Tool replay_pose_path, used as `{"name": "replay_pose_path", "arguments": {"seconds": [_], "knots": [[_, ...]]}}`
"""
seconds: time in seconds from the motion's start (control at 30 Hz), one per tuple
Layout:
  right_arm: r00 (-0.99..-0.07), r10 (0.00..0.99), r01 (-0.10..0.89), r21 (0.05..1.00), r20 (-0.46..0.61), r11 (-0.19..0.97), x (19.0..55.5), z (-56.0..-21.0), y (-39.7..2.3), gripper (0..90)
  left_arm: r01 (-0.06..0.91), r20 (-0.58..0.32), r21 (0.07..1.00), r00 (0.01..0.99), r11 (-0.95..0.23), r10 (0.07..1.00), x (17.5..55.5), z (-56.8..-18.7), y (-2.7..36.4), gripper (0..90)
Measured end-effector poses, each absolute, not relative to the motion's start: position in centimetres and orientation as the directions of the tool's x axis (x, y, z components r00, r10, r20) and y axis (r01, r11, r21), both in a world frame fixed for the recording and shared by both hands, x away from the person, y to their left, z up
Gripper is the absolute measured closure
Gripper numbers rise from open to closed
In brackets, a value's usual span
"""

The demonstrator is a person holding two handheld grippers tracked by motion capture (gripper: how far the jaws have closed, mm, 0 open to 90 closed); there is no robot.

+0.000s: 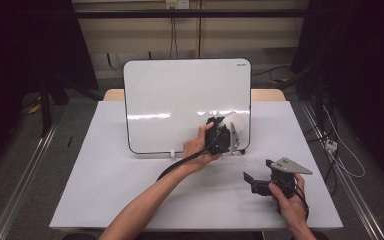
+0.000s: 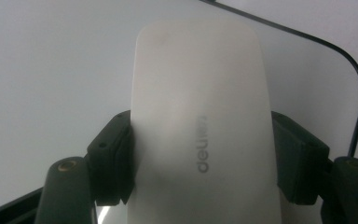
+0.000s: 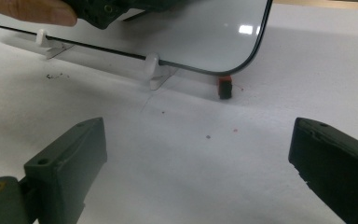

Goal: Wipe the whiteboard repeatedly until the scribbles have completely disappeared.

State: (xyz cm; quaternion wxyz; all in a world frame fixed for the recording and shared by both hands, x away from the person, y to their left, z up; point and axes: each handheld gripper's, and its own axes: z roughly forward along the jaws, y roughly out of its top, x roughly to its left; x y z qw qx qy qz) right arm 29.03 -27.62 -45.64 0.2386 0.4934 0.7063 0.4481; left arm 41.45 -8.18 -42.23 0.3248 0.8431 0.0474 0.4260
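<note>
A white eraser (image 1: pixel 236 121) rests against the lower right of the upright whiteboard (image 1: pixel 180 95). My left gripper (image 1: pixel 229 129) is shut on it. In the left gripper view both black pads (image 2: pixel 116 154) press on the long sides of the eraser (image 2: pixel 200 93), which carries a grey logo, with the whiteboard (image 2: pixel 51 70) close behind it. My right gripper (image 1: pixel 251 182) lies low over the table at the front right, jaws wide apart. In the right gripper view it (image 3: pixel 198 154) stands open over bare table, facing the board's lower corner (image 3: pixel 242 60).
The whiteboard stands tilted on small white feet (image 3: pixel 154 70) on a white table (image 1: pixel 110 175). A small red and black piece (image 3: pixel 223 87) sits under the board's right corner. Dark specks (image 3: pixel 56 75) lie on the table near the board. Cables and rails flank the table.
</note>
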Motion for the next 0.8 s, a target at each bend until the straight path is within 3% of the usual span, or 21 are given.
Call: {"name": "replay_pose_path", "arguments": {"seconds": [0.3,0.57,0.8], "knots": [[-0.399,0.911,0.483,0.869,0.107,0.110,28.9,-45.6,-27.8,4.1,-0.166,0.688,0.571,0.631,-0.804,0.358,40.7,-42.8,-6.1,31.1],[-0.398,0.911,0.484,0.868,0.106,0.110,28.9,-45.6,-27.7,4.2,-0.105,0.649,0.618,0.628,-0.779,0.430,41.0,-42.4,-3.6,31.1],[-0.399,0.911,0.484,0.868,0.107,0.110,29.0,-45.6,-27.7,4.2,-0.089,0.642,0.617,0.631,-0.782,0.435,41.3,-42.1,-4.2,31.1]]}}
